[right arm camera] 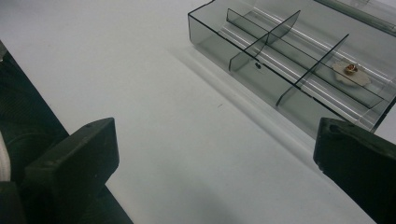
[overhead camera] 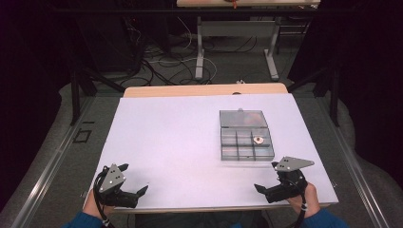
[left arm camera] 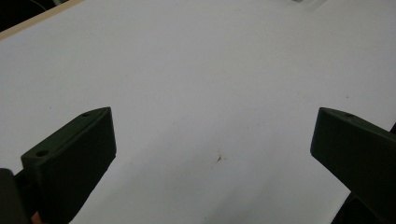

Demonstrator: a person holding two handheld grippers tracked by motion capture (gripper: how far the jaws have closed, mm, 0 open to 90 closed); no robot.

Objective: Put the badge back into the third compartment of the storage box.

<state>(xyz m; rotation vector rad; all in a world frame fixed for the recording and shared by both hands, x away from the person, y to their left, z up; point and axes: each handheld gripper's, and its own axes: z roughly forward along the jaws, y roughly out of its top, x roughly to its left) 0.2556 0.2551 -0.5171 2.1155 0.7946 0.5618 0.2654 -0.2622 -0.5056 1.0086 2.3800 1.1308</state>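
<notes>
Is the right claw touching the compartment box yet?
Apart. The high view shows bare white table between the right claw and the compartment box; its jaws stand open and empty.

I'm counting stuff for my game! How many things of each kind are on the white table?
Clear compartment box, lid open: 1
Small round brownish piece in one compartment: 1
Hand-held grippers, both open, left hand-held gripper and right hand-held gripper: 2
Total: 4
</notes>
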